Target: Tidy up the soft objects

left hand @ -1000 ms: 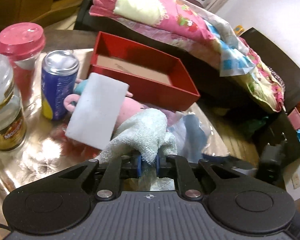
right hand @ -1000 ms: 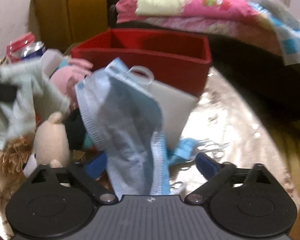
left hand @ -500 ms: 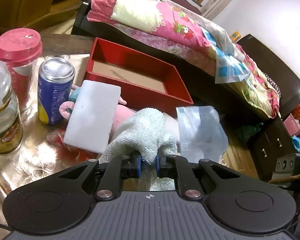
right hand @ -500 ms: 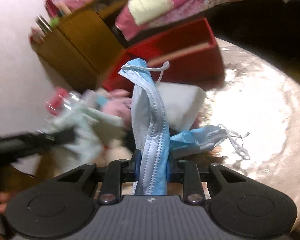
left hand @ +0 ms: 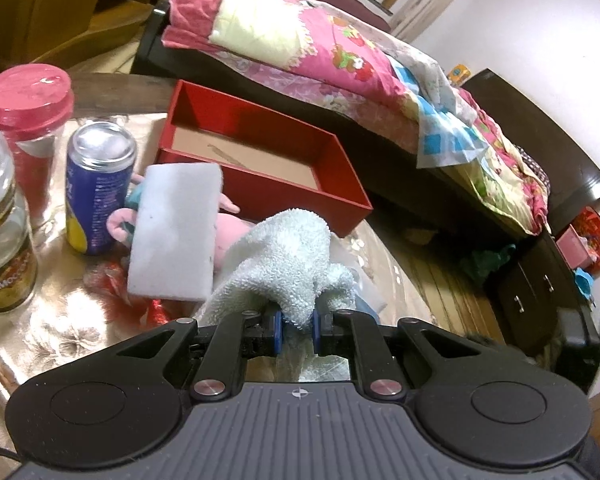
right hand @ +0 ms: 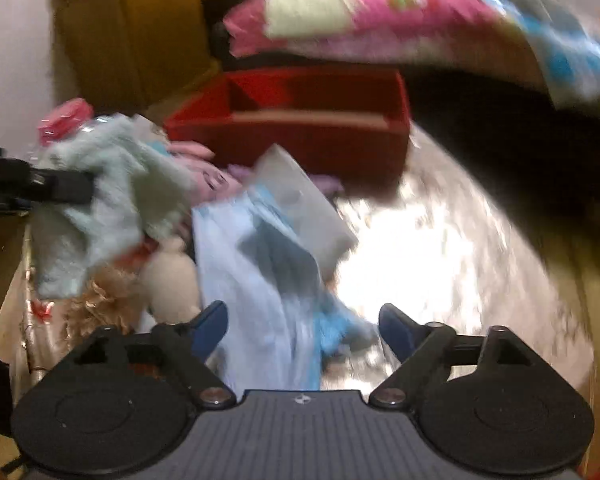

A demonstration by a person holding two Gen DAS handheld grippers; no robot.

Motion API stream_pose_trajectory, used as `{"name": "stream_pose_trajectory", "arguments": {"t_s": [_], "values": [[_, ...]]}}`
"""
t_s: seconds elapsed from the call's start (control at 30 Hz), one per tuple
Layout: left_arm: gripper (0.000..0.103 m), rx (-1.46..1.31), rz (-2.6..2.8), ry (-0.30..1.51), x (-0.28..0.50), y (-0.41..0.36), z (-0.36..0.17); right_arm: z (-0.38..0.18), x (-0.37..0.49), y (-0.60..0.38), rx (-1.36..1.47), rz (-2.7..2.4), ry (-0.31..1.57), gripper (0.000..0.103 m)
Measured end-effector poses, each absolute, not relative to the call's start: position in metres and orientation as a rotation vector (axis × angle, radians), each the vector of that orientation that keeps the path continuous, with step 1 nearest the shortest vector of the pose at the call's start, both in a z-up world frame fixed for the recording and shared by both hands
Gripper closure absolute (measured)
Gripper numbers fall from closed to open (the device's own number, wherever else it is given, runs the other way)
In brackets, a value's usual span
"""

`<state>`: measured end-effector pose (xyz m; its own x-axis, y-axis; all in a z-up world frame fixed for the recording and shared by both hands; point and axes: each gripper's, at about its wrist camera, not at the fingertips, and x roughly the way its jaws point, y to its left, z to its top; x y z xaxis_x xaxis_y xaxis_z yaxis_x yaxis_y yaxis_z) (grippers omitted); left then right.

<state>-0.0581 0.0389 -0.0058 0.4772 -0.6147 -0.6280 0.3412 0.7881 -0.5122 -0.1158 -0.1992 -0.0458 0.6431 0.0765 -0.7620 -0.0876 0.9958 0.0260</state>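
My left gripper (left hand: 296, 330) is shut on a pale green towel (left hand: 288, 256) and holds it above the pile. A white sponge (left hand: 176, 230) leans on a pink plush toy (left hand: 228, 236) in front of the red box (left hand: 260, 156). In the blurred right wrist view my right gripper (right hand: 302, 326) is open, with a light blue face mask (right hand: 260, 280) lying loose between the jaws. The towel (right hand: 112, 200) and the left gripper (right hand: 36, 186) show at left there, the red box (right hand: 300, 120) behind. A beige plush (right hand: 172, 280) sits beside the mask.
A blue can (left hand: 98, 188), a pink-lidded cup (left hand: 30, 120) and a glass jar (left hand: 0, 232) stand at the table's left. A bed with pink bedding (left hand: 320, 64) lies behind the box. The shiny tabletop (right hand: 420, 248) extends to the right. A dark dresser (left hand: 540, 288) stands at right.
My right gripper was shut on the face mask half a second ago and has opened; the mask has dropped out of the left wrist view. My left gripper still holds the towel.
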Motion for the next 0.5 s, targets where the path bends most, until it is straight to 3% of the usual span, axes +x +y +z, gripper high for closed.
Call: {"name": "stream_pose_trajectory", "arguments": {"t_s": [0.1, 0.13, 0.17, 0.2, 0.23, 0.5], "values": [[0.092, -0.341, -0.597, 0.897, -0.058, 0.039, -0.006, -0.052, -0.092, -0.191, -0.071, 0.118, 0.844, 0.038], [0.092, -0.343, -0.592, 0.898, -0.058, 0.04, -0.006, -0.058, -0.082, -0.191, -0.063, 0.122, 0.867, 0.043], [0.092, -0.348, -0.588, 0.9, -0.057, 0.042, -0.007, -0.065, -0.075, -0.195, -0.025, 0.138, 0.901, 0.053], [0.092, -0.354, -0.588, 0.901, -0.056, 0.043, -0.007, -0.071, -0.068, -0.2, 0.041, 0.16, 0.948, 0.091], [0.092, -0.36, -0.586, 0.9, -0.055, 0.043, -0.006, -0.076, -0.063, -0.206, 0.13, 0.182, 1.002, 0.103], [0.091, -0.37, -0.605, 0.882, -0.055, 0.039, -0.002, -0.043, -0.097, -0.229, 0.361, 0.262, 0.957, 0.103]]}}
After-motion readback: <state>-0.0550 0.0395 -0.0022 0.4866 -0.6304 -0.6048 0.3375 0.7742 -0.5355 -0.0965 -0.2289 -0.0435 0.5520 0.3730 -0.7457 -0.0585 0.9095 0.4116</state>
